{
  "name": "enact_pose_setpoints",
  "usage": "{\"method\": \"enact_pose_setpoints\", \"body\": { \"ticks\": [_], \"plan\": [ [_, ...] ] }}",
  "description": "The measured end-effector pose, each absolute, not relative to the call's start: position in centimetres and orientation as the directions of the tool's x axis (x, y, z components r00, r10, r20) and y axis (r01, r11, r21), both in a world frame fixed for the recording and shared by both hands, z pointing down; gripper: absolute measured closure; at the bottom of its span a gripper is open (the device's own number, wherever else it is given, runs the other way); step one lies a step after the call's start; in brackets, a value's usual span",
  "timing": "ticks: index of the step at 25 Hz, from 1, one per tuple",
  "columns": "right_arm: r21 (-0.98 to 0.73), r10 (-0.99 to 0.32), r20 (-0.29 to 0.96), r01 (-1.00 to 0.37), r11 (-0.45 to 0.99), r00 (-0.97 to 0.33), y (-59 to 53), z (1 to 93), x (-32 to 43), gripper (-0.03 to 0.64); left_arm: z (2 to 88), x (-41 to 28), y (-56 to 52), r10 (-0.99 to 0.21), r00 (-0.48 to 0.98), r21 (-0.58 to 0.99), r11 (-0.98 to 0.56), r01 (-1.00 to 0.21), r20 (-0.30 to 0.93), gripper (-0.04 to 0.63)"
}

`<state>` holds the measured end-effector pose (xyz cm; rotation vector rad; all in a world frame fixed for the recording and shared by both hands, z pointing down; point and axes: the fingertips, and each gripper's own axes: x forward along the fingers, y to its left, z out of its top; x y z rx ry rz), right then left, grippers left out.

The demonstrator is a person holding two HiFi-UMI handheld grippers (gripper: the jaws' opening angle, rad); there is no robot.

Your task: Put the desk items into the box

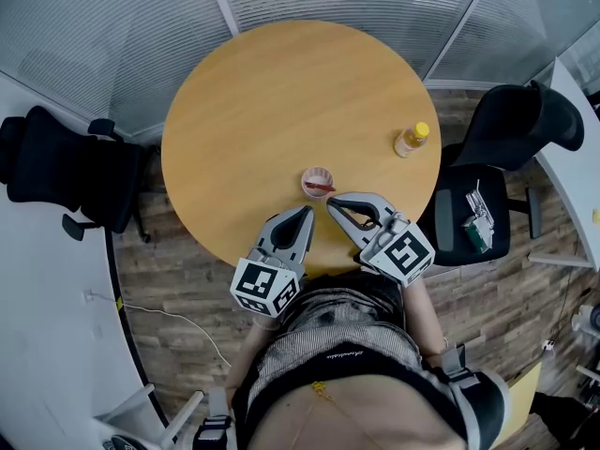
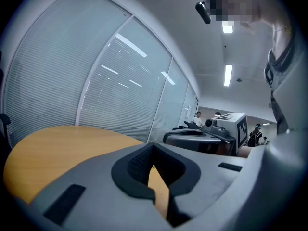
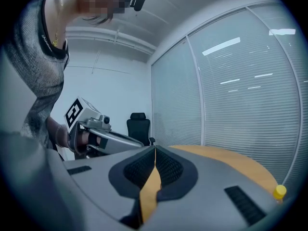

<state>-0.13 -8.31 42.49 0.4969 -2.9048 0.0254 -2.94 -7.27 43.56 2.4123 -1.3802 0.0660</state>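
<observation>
On the round wooden table [image 1: 281, 92] stands a small pinkish cup [image 1: 318, 183] with a red thing lying across it. A small bottle with a yellow cap [image 1: 411, 140] stands near the right rim and shows low at the right in the right gripper view [image 3: 279, 192]. My left gripper [image 1: 307, 212] and right gripper [image 1: 330, 202] hover side by side just in front of the cup, tips close together. In the left gripper view [image 2: 153, 144] and the right gripper view [image 3: 154, 148] the jaws meet at the tip with nothing between them. No box is in view.
A black office chair [image 1: 66, 172] stands left of the table. Another black chair [image 1: 506, 157] at the right has small items on its seat [image 1: 478, 218]. Glass walls with blinds [image 1: 112, 26] run behind the table. A white desk edge [image 1: 577, 111] is at the far right.
</observation>
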Motion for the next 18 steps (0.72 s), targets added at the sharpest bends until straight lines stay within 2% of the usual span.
{"method": "enact_pose_setpoints", "body": {
  "ticks": [18],
  "plan": [
    [-0.005,-0.325,0.246,-0.336,0.942,-0.913,-8.9,43.6,0.4,0.595,44.7,-2.3,-7.3,-0.814,0.523,0.276,-0.457,-0.845,0.253,0.597]
  ]
}}
